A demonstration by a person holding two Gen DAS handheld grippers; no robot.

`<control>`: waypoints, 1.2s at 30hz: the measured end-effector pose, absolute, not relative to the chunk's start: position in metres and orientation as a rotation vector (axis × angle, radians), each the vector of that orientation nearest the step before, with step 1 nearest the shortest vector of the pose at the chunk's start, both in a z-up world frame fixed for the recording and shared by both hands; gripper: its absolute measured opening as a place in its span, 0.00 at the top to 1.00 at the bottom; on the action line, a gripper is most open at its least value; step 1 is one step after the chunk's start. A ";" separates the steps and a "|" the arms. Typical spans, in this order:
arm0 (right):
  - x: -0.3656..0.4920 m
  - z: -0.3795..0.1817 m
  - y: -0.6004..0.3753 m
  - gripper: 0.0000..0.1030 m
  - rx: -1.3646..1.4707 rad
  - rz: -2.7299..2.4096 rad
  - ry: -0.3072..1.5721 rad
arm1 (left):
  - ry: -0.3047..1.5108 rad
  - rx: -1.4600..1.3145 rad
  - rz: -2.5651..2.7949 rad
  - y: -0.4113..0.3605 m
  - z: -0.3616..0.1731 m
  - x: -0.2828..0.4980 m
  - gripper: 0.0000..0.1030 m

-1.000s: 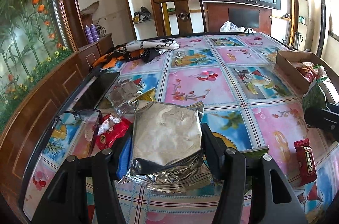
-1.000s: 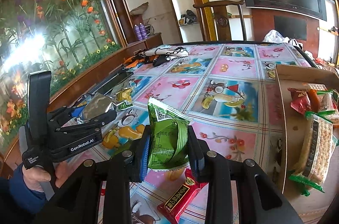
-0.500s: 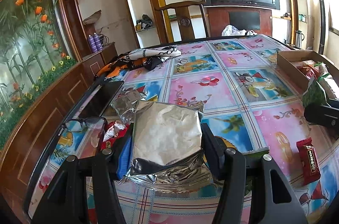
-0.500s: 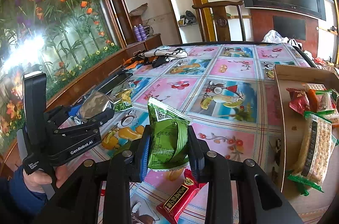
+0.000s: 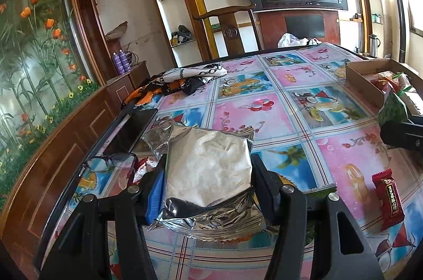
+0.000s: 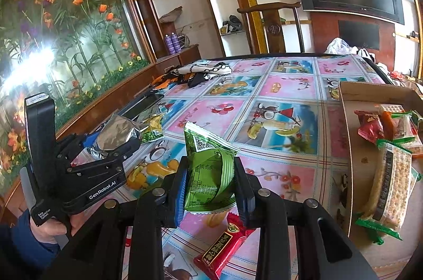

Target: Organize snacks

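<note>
My left gripper is shut on a silver foil snack packet, held just above the patterned tablecloth. In the right wrist view the same gripper is at the left, in a person's hand, with the silver packet sticking out. My right gripper is shut on a folded green snack packet, above the table and left of the cardboard box. In the left wrist view, that green packet shows at the right edge.
The cardboard box holds several snack packets. A red packet lies on the table under my right gripper. Another foil packet, a yellow-green packet, glasses, a dark tablet and a scarf are at the left.
The left gripper has tipped slightly upward with the silver packet still in it. The right gripper and its green packet have not moved.
</note>
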State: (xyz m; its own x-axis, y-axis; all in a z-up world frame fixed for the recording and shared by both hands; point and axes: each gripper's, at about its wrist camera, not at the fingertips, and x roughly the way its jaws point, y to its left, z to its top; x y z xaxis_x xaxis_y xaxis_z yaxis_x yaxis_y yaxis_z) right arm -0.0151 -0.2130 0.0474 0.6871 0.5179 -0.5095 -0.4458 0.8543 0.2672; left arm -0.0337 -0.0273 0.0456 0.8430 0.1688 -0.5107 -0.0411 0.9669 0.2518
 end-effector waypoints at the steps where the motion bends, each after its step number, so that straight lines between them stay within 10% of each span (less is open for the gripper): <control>1: -0.015 0.048 -0.213 0.68 0.126 0.541 0.608 | 0.557 0.237 0.112 -0.028 0.046 -0.034 0.44; 36: -0.013 0.050 -0.219 0.68 0.141 0.532 0.601 | 0.525 0.257 0.117 -0.029 0.052 -0.040 0.43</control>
State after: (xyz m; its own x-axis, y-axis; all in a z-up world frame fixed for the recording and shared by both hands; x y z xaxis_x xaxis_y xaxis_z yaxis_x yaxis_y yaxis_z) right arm -0.0125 -0.2189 0.0502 0.6956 0.5147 -0.5012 -0.4346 0.8570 0.2769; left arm -0.0403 -0.0289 0.0518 0.8597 0.1760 -0.4795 -0.0451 0.9612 0.2720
